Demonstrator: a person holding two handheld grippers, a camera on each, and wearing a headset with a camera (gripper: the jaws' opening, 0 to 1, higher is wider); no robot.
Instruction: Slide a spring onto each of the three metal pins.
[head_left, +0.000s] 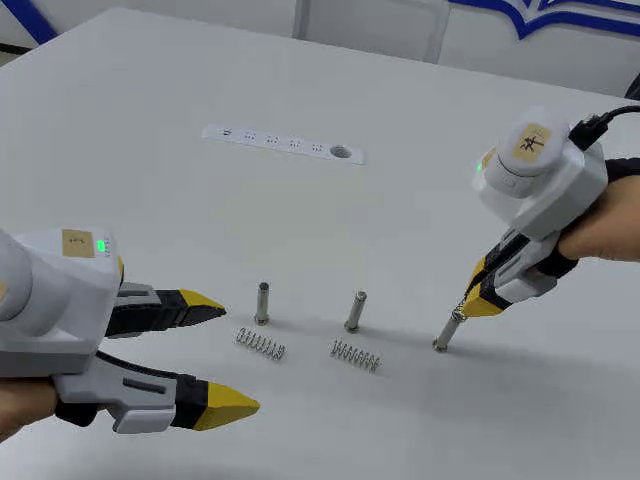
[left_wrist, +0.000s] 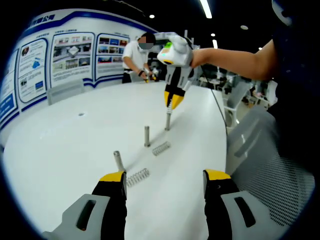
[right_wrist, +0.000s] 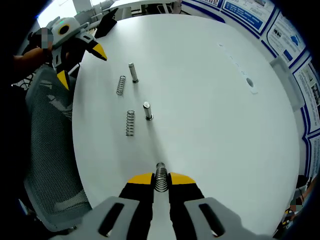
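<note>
White bench (head_left: 150, 120) stretches broad beyond the right gripper (head_left: 478, 300), angled steeply down and clamping a spring (right_wrist: 160, 178) onto a pin (head_left: 445, 333), while the left gripper (head_left: 238, 357) hovers level, agape.

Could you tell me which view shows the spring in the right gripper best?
The right gripper view: the spring sits close up between the right gripper's tips, at a pin. The head view shows it small at that gripper's tip; the left gripper view is too distant to tell.

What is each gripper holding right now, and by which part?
The right gripper pinches a spring across its coils, at the jaw tips, over a pin. The left gripper is open and holds nothing.
</note>
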